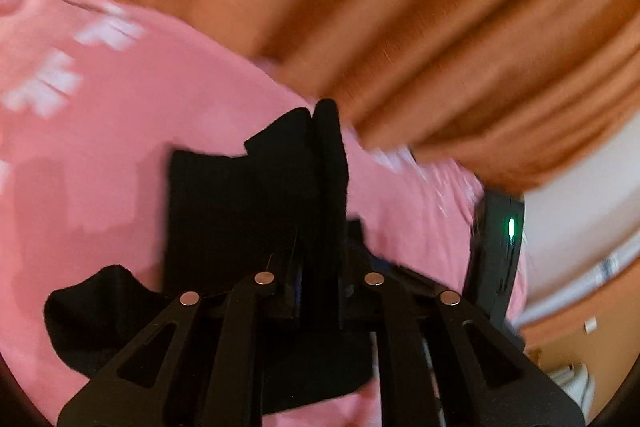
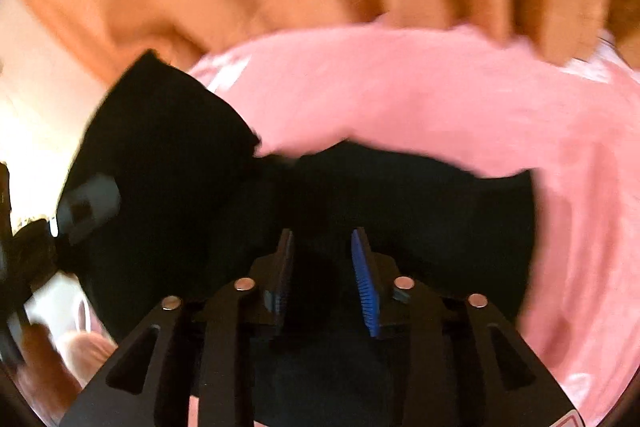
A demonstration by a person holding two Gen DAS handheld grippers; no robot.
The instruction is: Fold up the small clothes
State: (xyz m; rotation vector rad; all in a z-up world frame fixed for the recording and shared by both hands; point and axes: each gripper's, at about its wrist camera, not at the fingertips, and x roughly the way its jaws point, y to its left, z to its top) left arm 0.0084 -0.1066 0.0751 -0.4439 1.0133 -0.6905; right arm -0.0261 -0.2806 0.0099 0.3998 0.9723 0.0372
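Left gripper (image 1: 320,263) pinches a raised fold of the black garment (image 1: 224,211). Right gripper (image 2: 323,275) hovers over the same dark cloth, jaws narrowly parted, gripping nothing. Garment lies crumpled on the pink bedspread (image 1: 100,147), near its edge by orange curtains (image 1: 400,7).

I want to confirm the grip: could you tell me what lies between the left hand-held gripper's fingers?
A fold of the black garment, pinched upright in the left hand-held gripper; left wrist view.
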